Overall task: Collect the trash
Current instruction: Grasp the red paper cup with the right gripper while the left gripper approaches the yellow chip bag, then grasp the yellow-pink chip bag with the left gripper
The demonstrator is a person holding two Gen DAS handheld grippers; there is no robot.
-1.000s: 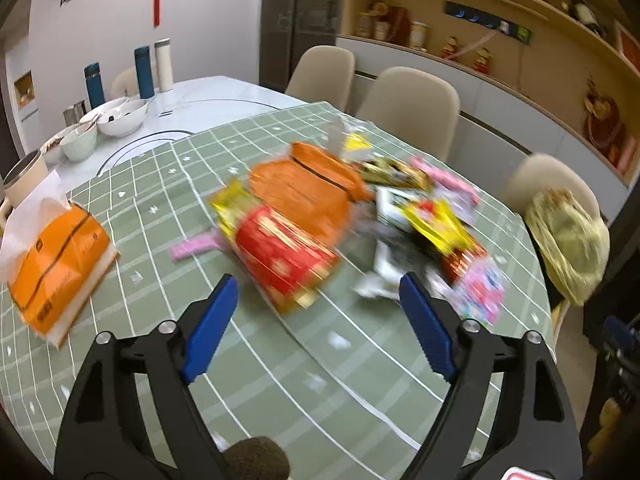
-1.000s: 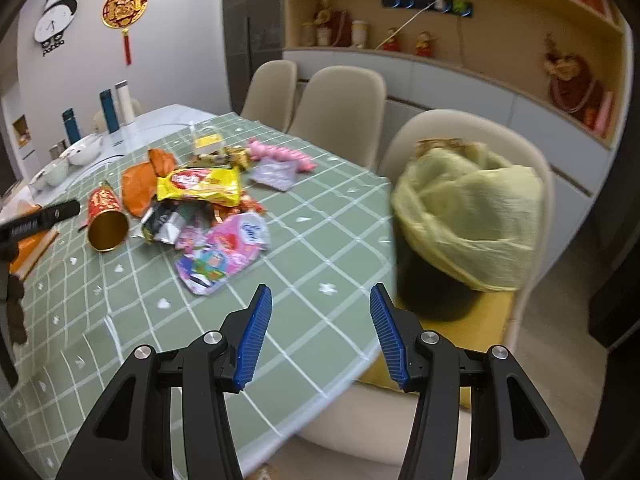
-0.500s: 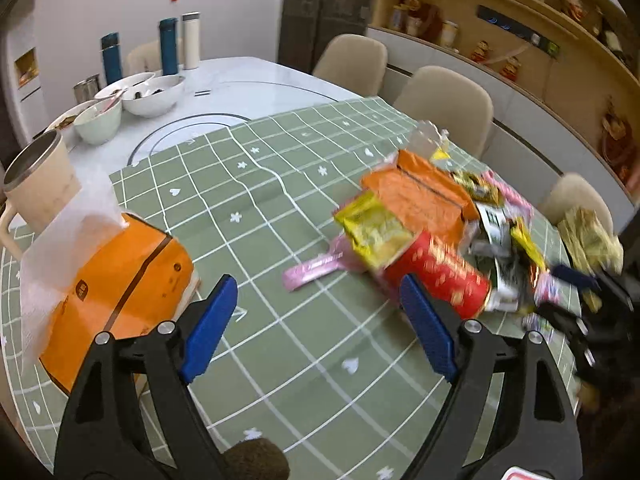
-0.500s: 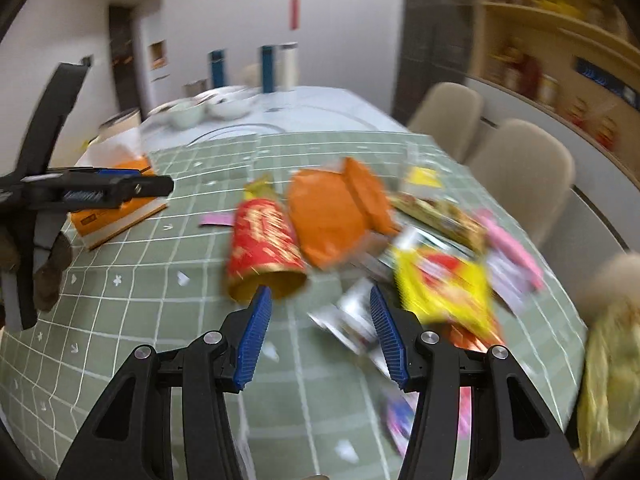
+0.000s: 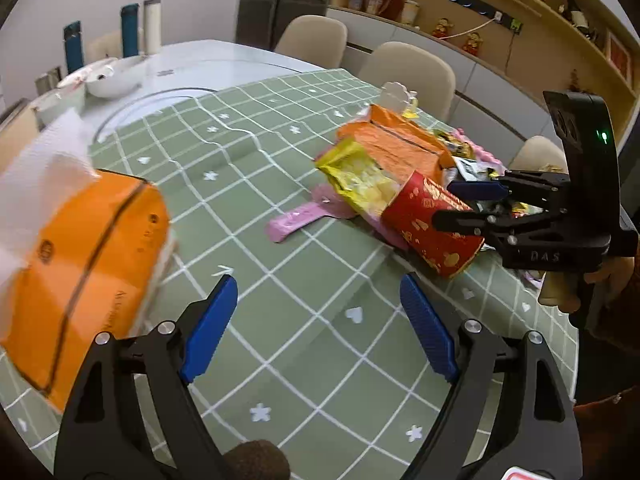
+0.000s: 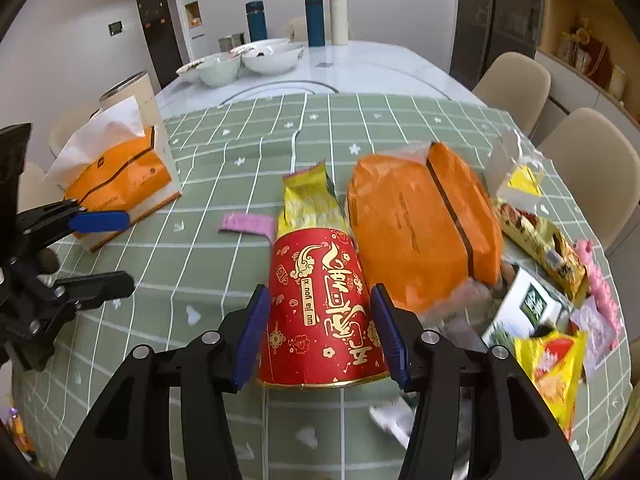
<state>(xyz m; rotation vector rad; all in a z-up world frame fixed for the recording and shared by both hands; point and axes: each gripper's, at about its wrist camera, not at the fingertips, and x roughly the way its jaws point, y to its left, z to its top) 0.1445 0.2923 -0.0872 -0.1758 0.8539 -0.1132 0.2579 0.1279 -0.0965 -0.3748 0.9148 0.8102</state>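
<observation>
Straddling the red paper cup (image 6: 322, 308) with my right gripper (image 6: 320, 330): one blue pad sits on either side of the cup wall, jaws spread and not yet squeezing. I cannot tell whether the pads already touch the paper or stand just off it.

Order, largest first:
- Green checked tablecloth (image 6: 248, 152), running under and ahead of both pairs of jaws.
- Flattened orange pack (image 6: 420, 232), beyond my right-hand pad, touching or just beside the cup.
- Red paper cup, lying on its side between my right jaws. Long axis runs straight away from me along the fingers; the wide gold rim points back at my wrist, the narrow base points forward.
- Yellow snack wrapper (image 6: 308, 204), just past the cup's base.
- Pink strip (image 6: 246, 224), ahead and left of the left-hand pad.

Handling judgement: the cup looks empty, light, thin-walled and easily crushed. Best hold is across the mid-wall, where the pads now stand, with light pressure; the glossy taper may slip toward the narrow end.

My left gripper (image 5: 320, 328) hangs spread and empty over bare cloth, the cup (image 5: 432, 228) well ahead and to the right of its jaws.
</observation>
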